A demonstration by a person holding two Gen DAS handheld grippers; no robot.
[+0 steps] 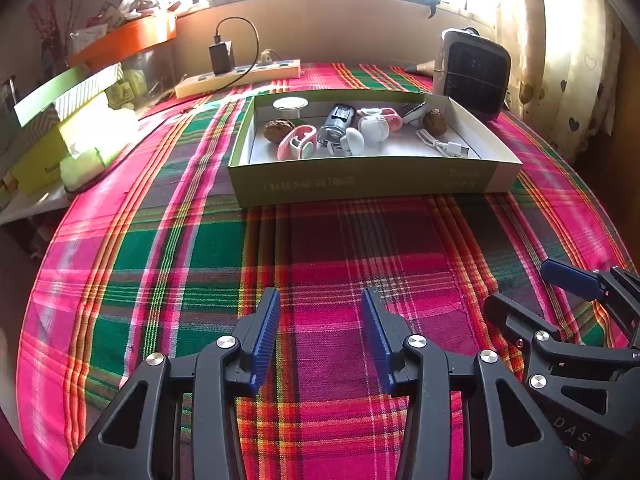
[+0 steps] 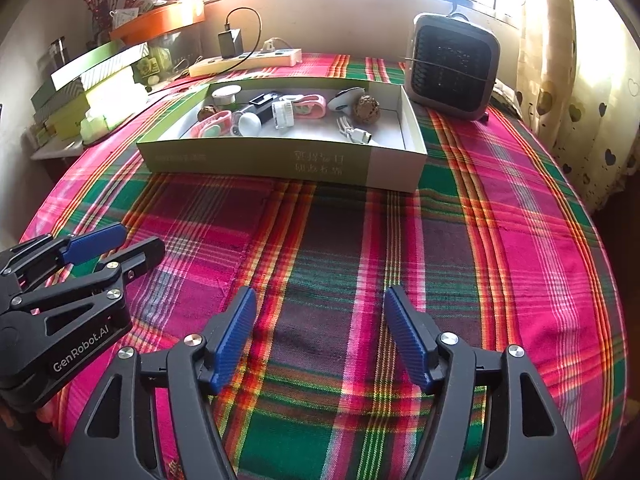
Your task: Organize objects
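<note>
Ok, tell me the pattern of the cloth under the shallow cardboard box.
Pink, green and dark plaid with orange stripes: the tablecloth, shown best in the right wrist view.

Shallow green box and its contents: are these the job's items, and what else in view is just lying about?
Job items:
- shallow green box
- two walnuts
- pink clips
- white cable
- white round cap
- left gripper and right gripper, both open and empty

Lying about:
- small heater
- power strip with charger
- stacked boxes
- orange tray
</note>
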